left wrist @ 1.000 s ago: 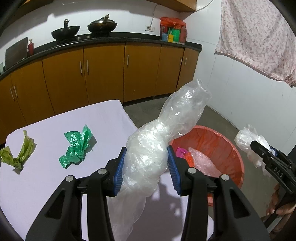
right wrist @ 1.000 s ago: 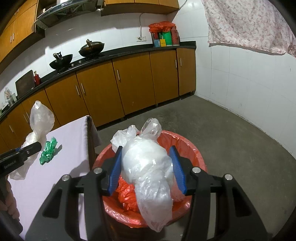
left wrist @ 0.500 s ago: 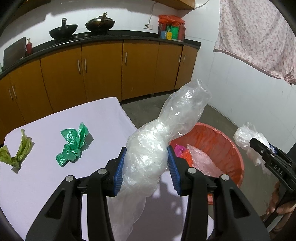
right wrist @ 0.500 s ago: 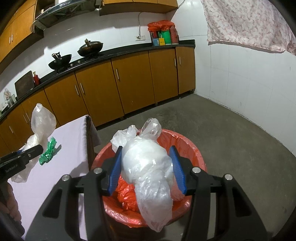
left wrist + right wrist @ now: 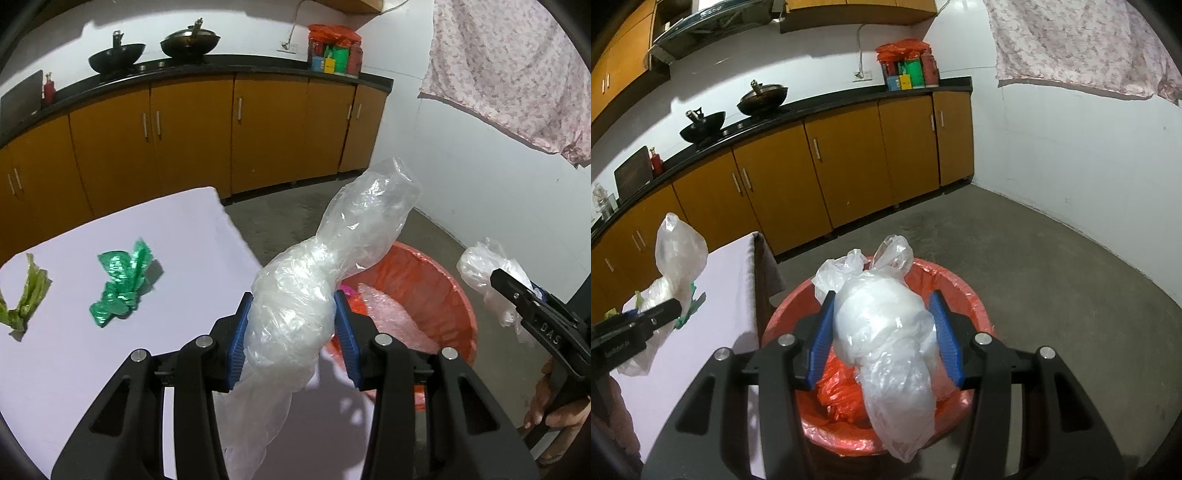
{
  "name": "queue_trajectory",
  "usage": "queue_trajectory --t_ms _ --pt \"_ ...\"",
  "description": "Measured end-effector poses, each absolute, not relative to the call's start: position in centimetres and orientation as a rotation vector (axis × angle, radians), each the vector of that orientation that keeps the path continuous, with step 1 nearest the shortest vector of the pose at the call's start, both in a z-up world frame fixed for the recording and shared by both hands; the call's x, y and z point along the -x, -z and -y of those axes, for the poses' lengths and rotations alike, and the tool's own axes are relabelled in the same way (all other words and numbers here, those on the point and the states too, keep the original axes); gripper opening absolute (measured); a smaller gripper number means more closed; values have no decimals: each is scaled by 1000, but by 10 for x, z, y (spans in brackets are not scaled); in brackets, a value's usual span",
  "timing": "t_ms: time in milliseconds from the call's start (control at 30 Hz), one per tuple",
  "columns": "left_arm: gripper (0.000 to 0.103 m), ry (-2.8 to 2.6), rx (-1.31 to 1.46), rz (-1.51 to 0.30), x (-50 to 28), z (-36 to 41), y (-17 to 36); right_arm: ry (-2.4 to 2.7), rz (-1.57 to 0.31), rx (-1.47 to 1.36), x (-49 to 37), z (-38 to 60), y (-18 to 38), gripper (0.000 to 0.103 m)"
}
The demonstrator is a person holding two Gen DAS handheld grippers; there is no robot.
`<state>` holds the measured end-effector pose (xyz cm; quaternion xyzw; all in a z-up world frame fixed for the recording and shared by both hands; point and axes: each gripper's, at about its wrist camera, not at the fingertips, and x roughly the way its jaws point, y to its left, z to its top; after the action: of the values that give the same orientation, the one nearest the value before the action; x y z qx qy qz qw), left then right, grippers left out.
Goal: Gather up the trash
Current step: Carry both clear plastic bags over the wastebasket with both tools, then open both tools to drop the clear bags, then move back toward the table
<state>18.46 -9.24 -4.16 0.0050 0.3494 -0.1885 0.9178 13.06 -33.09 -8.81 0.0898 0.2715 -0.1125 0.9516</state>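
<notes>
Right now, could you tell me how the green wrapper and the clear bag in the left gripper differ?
The green wrapper lies loose on the white table; the clear bag is lifted, clamped in the left gripper. The green wrapper is opaque, small and shiny; the clear bag is see-through, longer and bulkier. Both are crumpled plastic.

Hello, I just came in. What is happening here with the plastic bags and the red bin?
A person is clearing trash with a handheld gripper in each hand. The left gripper is shut on a crumpled clear plastic bag above the edge of the white-covered table. The right gripper is shut on another clear bag directly above the red-lined bin, not yet dropped. A green wrapper and a yellow-green scrap lie on the table.
</notes>
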Motion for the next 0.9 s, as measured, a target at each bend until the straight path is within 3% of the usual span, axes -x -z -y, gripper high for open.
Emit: queue_trajectory --t_ms 900 --pt "44 508 -34 -831 -214 177 93 284 -541 -255 -162 370 98 50"
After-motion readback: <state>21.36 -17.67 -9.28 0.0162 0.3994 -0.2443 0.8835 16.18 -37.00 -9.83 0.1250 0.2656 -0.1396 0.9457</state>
